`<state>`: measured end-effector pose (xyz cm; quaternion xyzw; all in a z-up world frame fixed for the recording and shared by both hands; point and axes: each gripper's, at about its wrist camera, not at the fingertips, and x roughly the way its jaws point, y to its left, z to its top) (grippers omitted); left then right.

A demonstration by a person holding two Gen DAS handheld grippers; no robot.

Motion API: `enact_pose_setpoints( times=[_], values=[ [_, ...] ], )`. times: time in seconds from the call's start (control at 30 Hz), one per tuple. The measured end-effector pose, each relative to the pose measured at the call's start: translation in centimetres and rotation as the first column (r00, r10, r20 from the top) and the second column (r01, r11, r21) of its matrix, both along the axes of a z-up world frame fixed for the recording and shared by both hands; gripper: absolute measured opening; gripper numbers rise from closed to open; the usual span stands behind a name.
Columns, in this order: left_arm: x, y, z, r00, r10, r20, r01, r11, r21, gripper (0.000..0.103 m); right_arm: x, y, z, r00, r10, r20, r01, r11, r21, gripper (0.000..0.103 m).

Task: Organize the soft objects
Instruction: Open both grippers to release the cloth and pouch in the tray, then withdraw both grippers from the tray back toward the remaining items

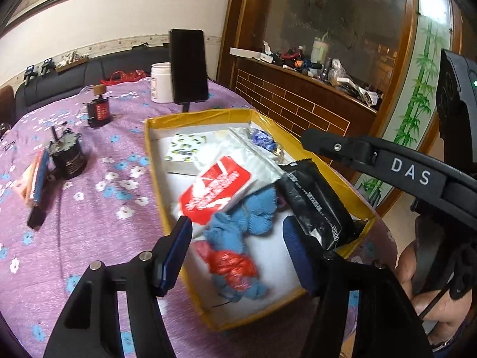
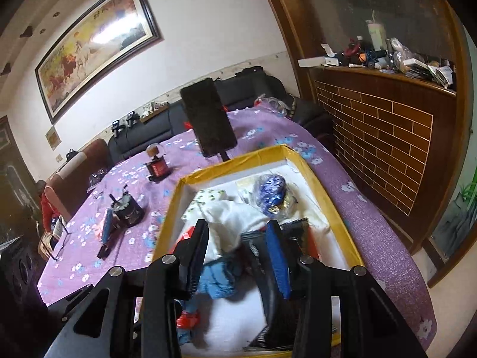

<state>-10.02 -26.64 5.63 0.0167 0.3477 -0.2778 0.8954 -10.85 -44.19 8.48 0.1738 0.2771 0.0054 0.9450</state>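
A yellow-rimmed box (image 1: 155, 161) (image 2: 176, 208) sits on the purple flowered tablecloth. It holds a crumpled blue cloth (image 1: 256, 211) (image 2: 220, 277), a red-and-white packet (image 1: 217, 191), a black packet (image 1: 313, 205) (image 2: 253, 247), a red plastic bag (image 1: 232, 265) (image 2: 187, 319), a blue patterned bundle (image 1: 262, 138) (image 2: 271, 191) and a tissue pack with green print (image 1: 184, 149). My left gripper (image 1: 238, 253) hovers open over the blue cloth and red bag, gripping nothing. My right gripper (image 2: 235, 256) is open above the blue cloth and black packet, its pads clear of both.
A phone on a stand (image 1: 187, 65) (image 2: 208, 116) rises just behind the box, with a white jar (image 1: 159, 82) beside it. A red-and-black motor (image 1: 98, 110) and a black cylinder (image 1: 68, 158) stand to the left. A hand (image 1: 423, 283) holds the right tool. A cluttered wooden cabinet is on the right.
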Motion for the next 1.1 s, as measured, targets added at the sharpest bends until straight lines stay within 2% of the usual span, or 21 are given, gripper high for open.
enact_pose_setpoints(
  times=[0.27,0.43,0.53,0.7,0.73,0.9,0.97,1.0,1.1],
  values=[
    [-0.3,6.2,0.9,0.996,0.088,0.012,-0.087,0.996,-0.025,0.063,0.1,3.4,1.2,0.995,0.094,0.027,-0.094,0.996,-0.003,0.050],
    [0.0,11.7,0.7,0.981,0.194,0.012,-0.193,0.981,-0.026,0.063,1.0,6.8,1.2,0.980,0.198,0.029,-0.199,0.980,0.022,0.050],
    [0.7,15.5,0.2,0.962,0.274,-0.001,-0.274,0.961,-0.026,0.064,2.0,9.5,0.8,0.964,0.265,0.006,-0.265,0.964,0.023,0.050],
    [2.6,21.7,-1.4,0.895,0.444,-0.048,-0.445,0.896,0.006,0.064,4.6,14.5,-0.4,0.927,0.372,-0.053,-0.370,0.928,0.040,0.050],
    [3.0,22.7,-1.7,0.875,0.482,-0.051,-0.481,0.876,0.031,0.064,5.0,15.0,-0.6,0.921,0.385,-0.060,-0.383,0.923,0.046,0.050],
    [3.9,25.6,-2.2,0.819,0.573,0.006,-0.572,0.817,0.081,0.064,8.9,19.5,-1.8,0.888,0.447,-0.110,-0.441,0.894,0.076,0.050],
    [4.1,26.2,-3.0,0.817,0.577,-0.008,-0.574,0.814,0.086,0.064,10.7,20.7,-2.6,0.870,0.473,-0.141,-0.460,0.881,0.111,0.050],
    [4.4,26.3,-3.2,0.820,0.571,-0.040,-0.566,0.820,0.084,0.064,11.5,21.3,-3.0,0.864,0.481,-0.150,-0.465,0.876,0.128,0.050],
    [3.9,26.6,-2.7,0.834,0.552,-0.014,-0.552,0.833,0.035,0.064,14.6,23.0,-4.6,0.848,0.486,-0.212,-0.460,0.873,0.160,0.050]
  ],
)
